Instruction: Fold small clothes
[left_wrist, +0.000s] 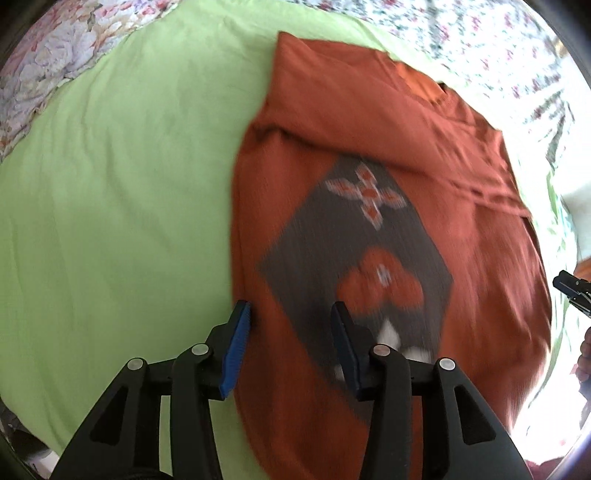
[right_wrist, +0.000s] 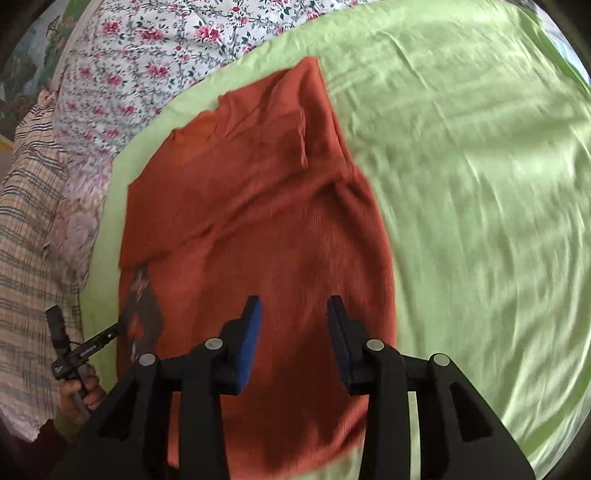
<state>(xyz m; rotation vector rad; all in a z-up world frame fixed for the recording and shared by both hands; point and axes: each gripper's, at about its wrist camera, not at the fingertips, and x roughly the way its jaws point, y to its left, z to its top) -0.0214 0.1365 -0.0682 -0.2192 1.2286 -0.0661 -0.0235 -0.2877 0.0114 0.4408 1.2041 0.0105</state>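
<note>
Lying flat on the green sheet (right_wrist: 480, 184), the rust-orange shirt (right_wrist: 258, 221) is spread lengthwise so its sides can be folded in; one side panel is already laid over the body, half covering the dark diamond print (left_wrist: 354, 251). The left gripper (left_wrist: 291, 314) is held over the near-left edge, jaws apart, nothing pinched. The right gripper (right_wrist: 293, 306) is held above the folded panel, jaws apart and empty. Floral bedding (right_wrist: 147, 55) is seen behind.
</note>
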